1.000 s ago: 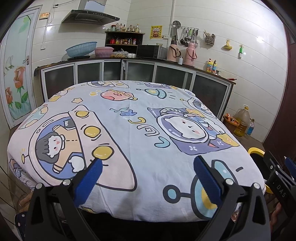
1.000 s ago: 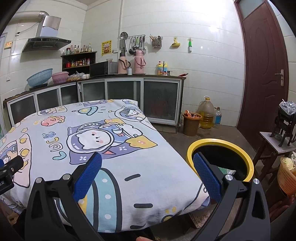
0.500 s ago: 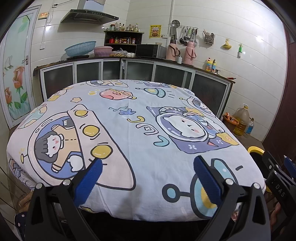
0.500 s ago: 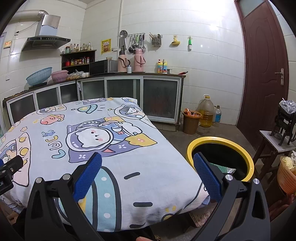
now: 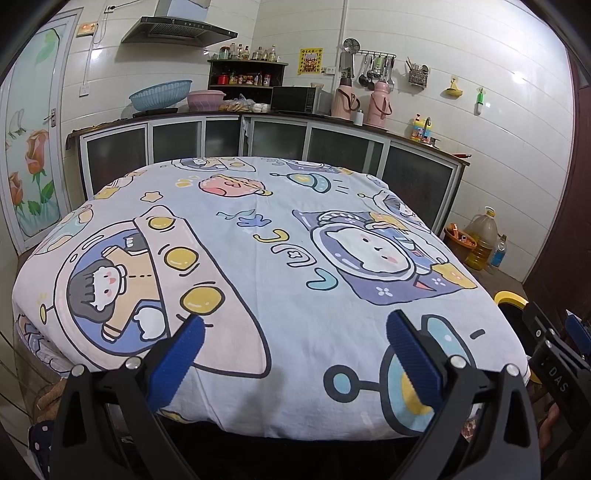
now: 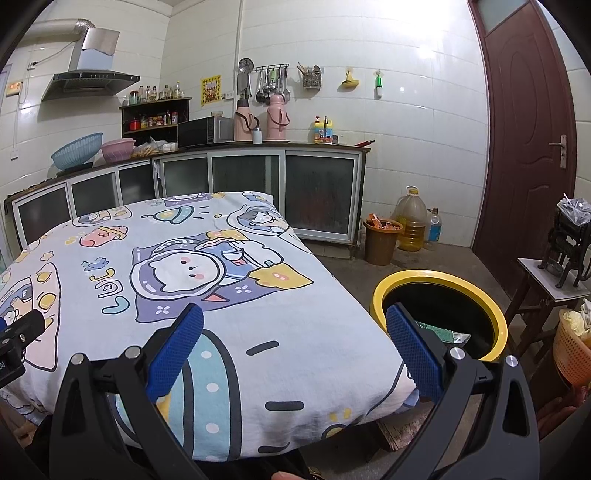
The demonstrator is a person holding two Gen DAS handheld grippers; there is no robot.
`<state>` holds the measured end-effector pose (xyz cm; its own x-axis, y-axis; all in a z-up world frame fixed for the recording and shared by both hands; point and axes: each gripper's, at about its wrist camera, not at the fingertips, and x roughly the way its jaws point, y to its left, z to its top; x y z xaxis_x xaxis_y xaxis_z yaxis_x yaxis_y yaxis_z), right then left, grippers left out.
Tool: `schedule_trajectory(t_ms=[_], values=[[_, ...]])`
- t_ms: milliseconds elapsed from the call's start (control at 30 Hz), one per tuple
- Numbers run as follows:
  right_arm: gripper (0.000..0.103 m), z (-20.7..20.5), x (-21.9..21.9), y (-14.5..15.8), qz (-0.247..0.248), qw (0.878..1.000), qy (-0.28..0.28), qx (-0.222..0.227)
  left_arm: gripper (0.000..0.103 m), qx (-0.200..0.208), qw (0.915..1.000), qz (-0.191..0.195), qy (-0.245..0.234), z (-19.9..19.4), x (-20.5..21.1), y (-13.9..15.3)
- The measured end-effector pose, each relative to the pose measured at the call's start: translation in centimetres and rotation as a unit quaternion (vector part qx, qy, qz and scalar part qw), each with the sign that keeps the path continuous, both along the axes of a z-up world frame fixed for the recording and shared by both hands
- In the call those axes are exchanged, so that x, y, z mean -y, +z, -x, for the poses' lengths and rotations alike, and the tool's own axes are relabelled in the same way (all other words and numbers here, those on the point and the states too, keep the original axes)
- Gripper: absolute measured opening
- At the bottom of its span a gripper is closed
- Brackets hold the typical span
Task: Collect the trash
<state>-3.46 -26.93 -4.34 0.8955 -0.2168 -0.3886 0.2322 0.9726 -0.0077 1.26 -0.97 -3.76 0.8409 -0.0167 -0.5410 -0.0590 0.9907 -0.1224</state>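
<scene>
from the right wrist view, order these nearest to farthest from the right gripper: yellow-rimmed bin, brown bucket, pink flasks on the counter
1. yellow-rimmed bin, just past the right gripper, on the floor to its right.
2. brown bucket, farther back on the floor by the cabinets.
3. pink flasks, on the counter by the back wall.

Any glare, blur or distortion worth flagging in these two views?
Right wrist: strong glare washes out the wall tiles beside the door. Left wrist: small highlights on tiles, heavy fisheye bowing of the counter and tablecloth. Both sharp, dark corner vignetting.
</scene>
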Motion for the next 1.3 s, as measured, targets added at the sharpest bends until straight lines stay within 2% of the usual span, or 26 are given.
schedule_trajectory(t_ms=[1300], values=[[0.095,-0.04,-0.17,-0.56,-0.002,1.0,0.0,-0.007,0.095,-0.005,1.0,0.004,-0.005,-0.25,-0.15,-0.35]])
